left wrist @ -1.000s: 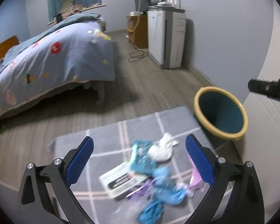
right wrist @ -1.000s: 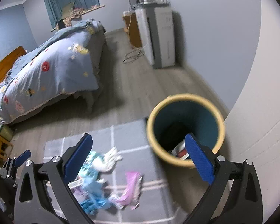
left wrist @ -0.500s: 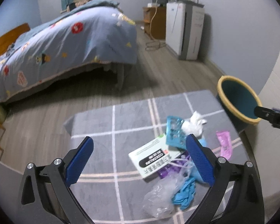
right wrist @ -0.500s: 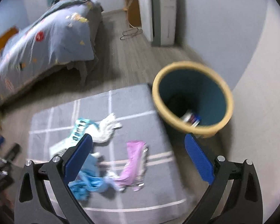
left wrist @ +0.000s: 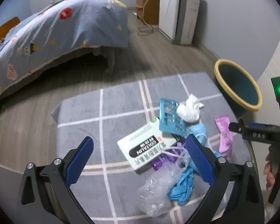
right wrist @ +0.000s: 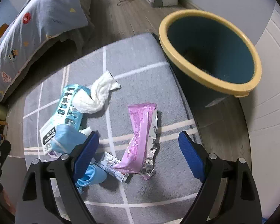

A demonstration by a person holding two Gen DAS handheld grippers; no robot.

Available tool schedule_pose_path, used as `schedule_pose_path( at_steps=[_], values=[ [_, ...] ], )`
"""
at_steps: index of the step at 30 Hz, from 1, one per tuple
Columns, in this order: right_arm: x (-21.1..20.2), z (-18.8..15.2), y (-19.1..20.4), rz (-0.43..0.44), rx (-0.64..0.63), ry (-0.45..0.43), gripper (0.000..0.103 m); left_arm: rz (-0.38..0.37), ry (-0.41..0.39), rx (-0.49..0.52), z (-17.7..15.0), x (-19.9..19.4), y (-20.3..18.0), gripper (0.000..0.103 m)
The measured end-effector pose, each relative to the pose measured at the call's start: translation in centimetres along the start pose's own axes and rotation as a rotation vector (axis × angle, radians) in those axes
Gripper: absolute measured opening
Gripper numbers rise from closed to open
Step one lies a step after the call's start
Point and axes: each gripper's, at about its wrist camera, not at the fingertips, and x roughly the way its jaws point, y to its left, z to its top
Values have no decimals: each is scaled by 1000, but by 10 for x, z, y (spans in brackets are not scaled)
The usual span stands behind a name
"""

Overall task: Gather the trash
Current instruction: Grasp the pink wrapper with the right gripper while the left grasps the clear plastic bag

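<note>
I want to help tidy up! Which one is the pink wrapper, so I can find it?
Find the round teal bin with a yellow rim beside the grey checked rug. On the rug's bin side lies a long pink foil wrapper, torn open and silver inside. It lies apart from the blue and white trash.

The soft grey rug [right wrist: 143, 74] carries a white and beige line grid. At its two o'clock corner stands a round teal plastic bin [right wrist: 214, 43] with a yellow rim. On the rug lie a pink foil wrapper [right wrist: 140, 136] with a silver lining, a crumpled white tissue [right wrist: 97, 97], a turquoise blister tray [left wrist: 169, 115], and a white cardboard box [left wrist: 145, 149] bearing a black label.
</note>
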Motion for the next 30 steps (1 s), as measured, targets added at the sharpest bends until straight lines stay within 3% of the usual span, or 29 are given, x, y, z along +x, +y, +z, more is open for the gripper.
schedule_pose_path(
  at_steps=[6, 11, 15, 16, 18, 19, 24, 30],
  values=[
    [15, 0, 8, -47, -46, 30, 86, -48, 156, 4, -17, 24, -4, 98],
    [30, 1, 6, -45, -29, 83, 73, -48, 285, 38, -35, 44, -7, 93],
    [38, 0, 3, -52, -7, 113, 57, -108, 341, 40, -41, 51, -9, 62],
    [41, 0, 2, -48, 2, 119, 53, -120, 349, 46, -42, 51, -10, 59],
    [45, -1, 1, -37, 19, 139, 42, -128, 355, 73, -43, 51, -15, 41],
    [46, -1, 0, -39, 19, 142, 33, -129, 355, 81, -44, 50, -16, 37],
    [39, 2, -1, -24, 31, 120, 16, -131, 354, 109, -42, 48, -20, 19],
    [16, 11, 0, 16, 42, 54, 15, -125, 231, 103, -20, 14, -18, 17]
  ],
)
